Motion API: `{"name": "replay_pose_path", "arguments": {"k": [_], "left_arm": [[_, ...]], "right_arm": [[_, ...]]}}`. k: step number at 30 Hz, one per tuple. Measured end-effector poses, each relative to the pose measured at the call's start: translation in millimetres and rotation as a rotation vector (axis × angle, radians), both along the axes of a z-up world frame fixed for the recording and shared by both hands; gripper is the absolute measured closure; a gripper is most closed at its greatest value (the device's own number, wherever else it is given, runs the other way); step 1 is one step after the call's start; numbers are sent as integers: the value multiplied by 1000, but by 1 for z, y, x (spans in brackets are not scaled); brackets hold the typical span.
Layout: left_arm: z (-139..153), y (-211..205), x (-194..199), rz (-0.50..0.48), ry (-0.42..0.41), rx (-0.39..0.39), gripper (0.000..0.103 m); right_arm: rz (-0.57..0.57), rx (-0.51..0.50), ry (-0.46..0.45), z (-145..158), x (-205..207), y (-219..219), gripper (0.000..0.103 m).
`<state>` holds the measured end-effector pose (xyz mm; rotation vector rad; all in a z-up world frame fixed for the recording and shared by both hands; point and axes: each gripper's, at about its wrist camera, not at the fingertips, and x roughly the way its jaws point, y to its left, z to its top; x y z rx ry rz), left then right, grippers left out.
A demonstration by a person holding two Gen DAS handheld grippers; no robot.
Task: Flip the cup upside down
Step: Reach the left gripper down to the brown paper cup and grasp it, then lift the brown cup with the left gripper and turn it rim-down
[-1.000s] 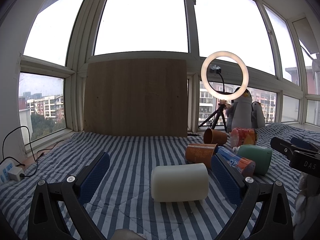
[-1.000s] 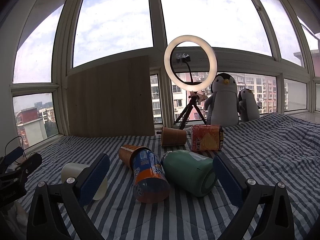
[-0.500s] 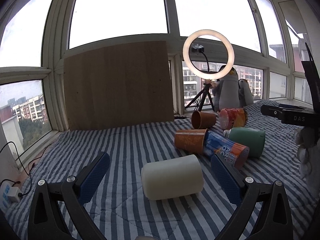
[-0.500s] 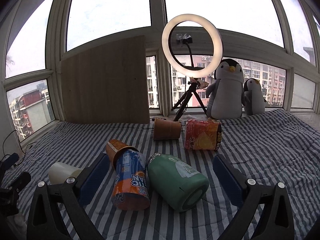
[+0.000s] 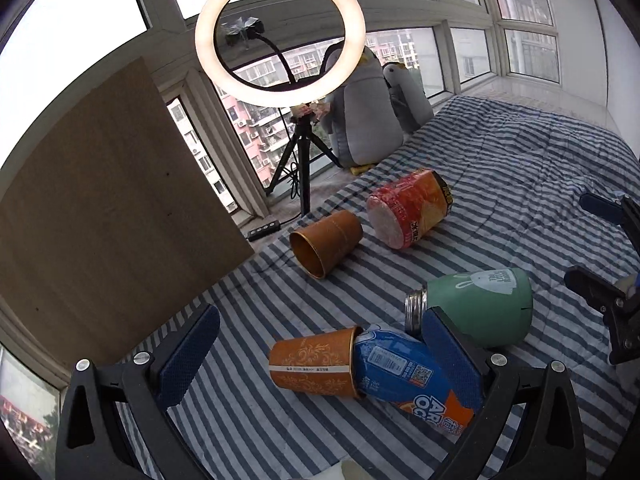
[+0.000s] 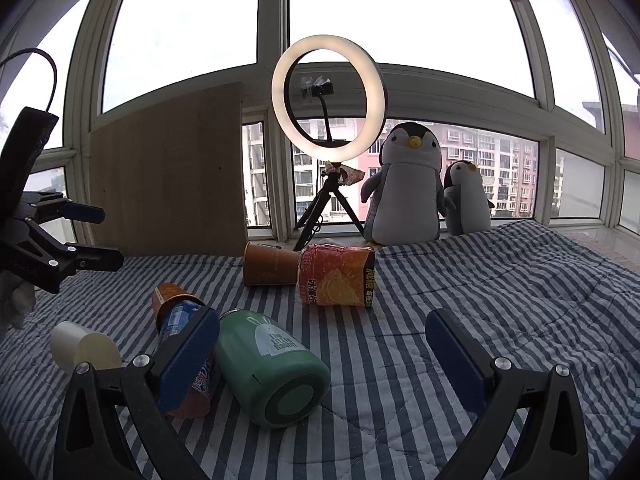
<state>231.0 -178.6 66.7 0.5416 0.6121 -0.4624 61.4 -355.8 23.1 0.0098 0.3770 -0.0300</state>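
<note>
1. Cup (image 6: 86, 350), the cream-white one, lies on its side on the striped bed (image 6: 500, 280), mouth toward the right wrist camera; its inside is hard to read.
2. An orange patterned cup (image 5: 312, 362) also lies on its side, with the blue soda bottle (image 5: 400, 374) pushed neck-first into its mouth.
3. A plain brown cup (image 5: 326, 242) lies open-mouthed with nothing showing inside; a green flask (image 5: 476, 306) and a red-orange snack tub (image 5: 408, 208) lie nearby.
4. Left claw (image 5: 320, 360) is spread wide, gripping nothing, framing the orange cup and bottle.
5. Right claw (image 6: 322, 354) is also wide apart and holds nothing; the flask lies between its fingers.
6. The cream cup sits left of the right claw, outside its fingers, just beside the soda bottle.
</note>
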Motion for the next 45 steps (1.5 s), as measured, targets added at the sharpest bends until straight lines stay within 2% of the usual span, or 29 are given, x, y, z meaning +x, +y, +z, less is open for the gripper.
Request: {"name": "replay_pose_path", "arguments": {"k": [3, 6, 8, 15, 21, 27, 32, 35, 45], "left_arm": [[-5, -38, 42, -28, 29, 87, 1], [-14, -60, 83, -15, 73, 132, 1], [-23, -71, 105, -17, 103, 149, 1], [-56, -107, 158, -39, 153, 261, 2], [-80, -123, 179, -58, 174, 359, 5], [-107, -127, 194, -75, 236, 380, 14], [-132, -135, 201, -78, 234, 462, 15], [-143, -137, 202, -72, 217, 507, 19], [-132, -129, 196, -55, 204, 474, 30]], "right_arm": [[20, -9, 28, -2, 6, 0, 1], [51, -29, 131, -11, 22, 3, 1], [70, 24, 195, -18, 29, -4, 1], [40, 149, 185, -16, 27, -31, 1], [12, 162, 153, -11, 21, -35, 1], [-3, 175, 147, -10, 22, -38, 1], [2, 183, 157, -12, 22, -37, 1], [10, 191, 165, -13, 24, -38, 1], [0, 196, 163, -13, 23, -40, 1]]}}
